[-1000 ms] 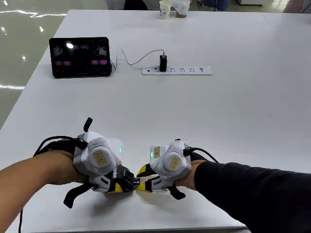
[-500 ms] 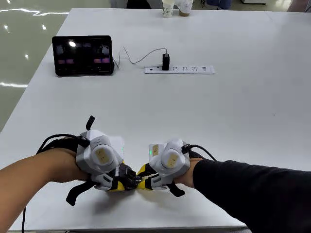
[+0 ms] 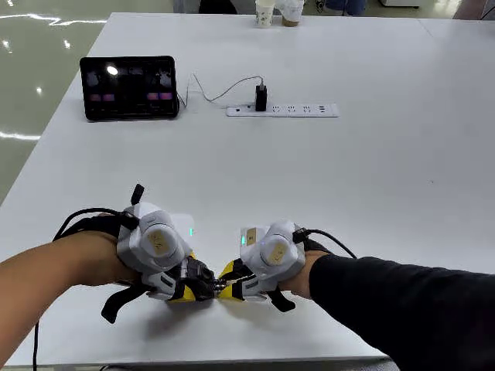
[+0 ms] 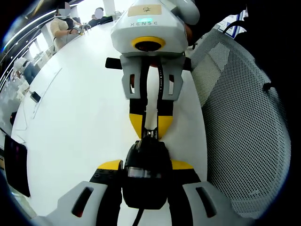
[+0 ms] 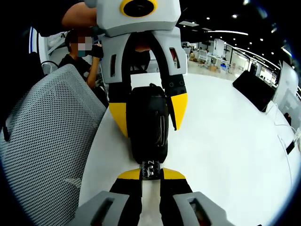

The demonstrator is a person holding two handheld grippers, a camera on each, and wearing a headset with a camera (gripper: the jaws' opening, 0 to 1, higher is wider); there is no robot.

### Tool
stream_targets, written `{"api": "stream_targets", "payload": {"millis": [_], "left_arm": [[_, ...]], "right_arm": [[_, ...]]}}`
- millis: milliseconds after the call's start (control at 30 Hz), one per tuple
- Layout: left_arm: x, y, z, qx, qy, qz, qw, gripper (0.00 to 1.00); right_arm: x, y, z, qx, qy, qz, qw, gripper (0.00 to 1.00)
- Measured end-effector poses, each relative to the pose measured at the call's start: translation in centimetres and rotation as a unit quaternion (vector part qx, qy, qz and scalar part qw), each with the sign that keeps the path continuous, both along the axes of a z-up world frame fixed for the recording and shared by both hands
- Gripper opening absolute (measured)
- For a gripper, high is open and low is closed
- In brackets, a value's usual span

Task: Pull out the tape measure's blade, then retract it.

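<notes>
A black tape measure (image 3: 199,280) sits near the white table's front edge, clamped in my left gripper (image 3: 197,287). In the left gripper view the case (image 4: 143,176) fills the space between my yellow-tipped jaws. My right gripper (image 3: 226,287) faces it tip to tip and is shut on the blade's end hook (image 5: 150,168), which sticks out only a little from the case (image 5: 148,125). Seen from the left gripper view, the right gripper (image 4: 150,128) pinches that hook (image 4: 149,134).
A dark tablet (image 3: 128,87) stands at the back left. A white power strip (image 3: 282,110) with a black plug and cable lies behind the middle. Paper cups (image 3: 264,13) stand at the far edge. A grey mesh chair (image 4: 244,117) is just past the table's front edge.
Both grippers stay tip to tip on the tape measure and its hook. Only the head camera has shifted a little.
</notes>
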State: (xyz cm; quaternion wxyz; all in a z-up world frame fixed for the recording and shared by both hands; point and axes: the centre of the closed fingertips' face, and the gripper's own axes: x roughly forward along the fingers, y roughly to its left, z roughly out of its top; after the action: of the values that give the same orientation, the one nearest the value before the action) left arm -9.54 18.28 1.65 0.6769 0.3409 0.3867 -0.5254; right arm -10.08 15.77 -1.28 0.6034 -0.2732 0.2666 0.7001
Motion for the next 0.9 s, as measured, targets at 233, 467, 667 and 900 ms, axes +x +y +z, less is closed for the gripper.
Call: {"api": "stream_targets", "payload": {"millis": [233, 467, 667, 900], "left_arm": [[0.1, 0.0, 0.0, 0.0, -0.001, 0.003, 1.0, 0.31], [0.1, 0.0, 0.0, -0.001, -0.002, 0.004, 1.0, 0.31], [0.2, 0.0, 0.0, -0.002, -0.001, 0.006, 1.0, 0.31], [0.2, 0.0, 0.0, -0.001, -0.002, 0.006, 1.0, 0.31]], "right_arm": [[0.1, -0.4, 0.0, -0.002, 0.004, -0.001, 1.0, 0.1], [0.2, -0.7, -0.1, -0.002, 0.006, 0.0, 1.0, 0.1], [0.3, -0.9, -0.2, -0.003, 0.008, -0.003, 1.0, 0.1], [0.4, -1.3, -0.2, -0.005, 0.011, -0.007, 0.9999, 0.1]]}}
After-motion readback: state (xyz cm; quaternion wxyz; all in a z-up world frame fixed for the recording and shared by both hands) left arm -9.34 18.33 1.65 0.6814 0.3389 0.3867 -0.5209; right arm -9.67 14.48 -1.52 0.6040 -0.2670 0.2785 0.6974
